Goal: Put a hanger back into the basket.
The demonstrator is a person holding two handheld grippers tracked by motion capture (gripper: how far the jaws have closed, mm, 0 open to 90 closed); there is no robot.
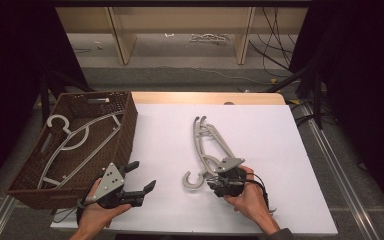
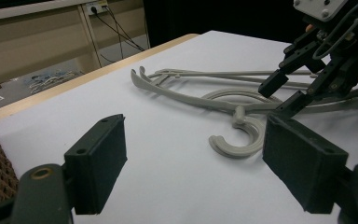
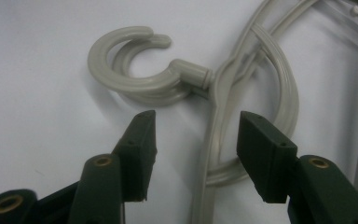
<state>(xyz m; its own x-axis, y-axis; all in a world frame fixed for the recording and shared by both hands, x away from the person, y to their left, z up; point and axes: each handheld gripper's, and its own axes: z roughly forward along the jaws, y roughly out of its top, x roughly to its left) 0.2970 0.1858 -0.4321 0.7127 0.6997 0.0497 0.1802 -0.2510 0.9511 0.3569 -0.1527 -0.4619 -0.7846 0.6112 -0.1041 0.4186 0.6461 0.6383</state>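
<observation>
Where the right gripper (image 3: 193, 135) straddles (untouched) hanger (image 3: 216, 116) — stacked hooks.

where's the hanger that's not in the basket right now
In the high view the loose hanger lies flat on the white table, right of the basket, with its hook toward the person. The right gripper straddles it just behind the hook.

Pale grey hangers (image 3: 223, 88), ribbed along the arms, just ahead of the black right gripper (image 3: 193, 140). White table (image 1: 260, 125) under both, light wood at its far edge. Left of the black left gripper (image 1: 139, 176), with grey plate on top: dark brown basket (image 1: 125, 135), woven lattice pattern, one more pale grey hanger (image 1: 70, 135) inside.
</observation>
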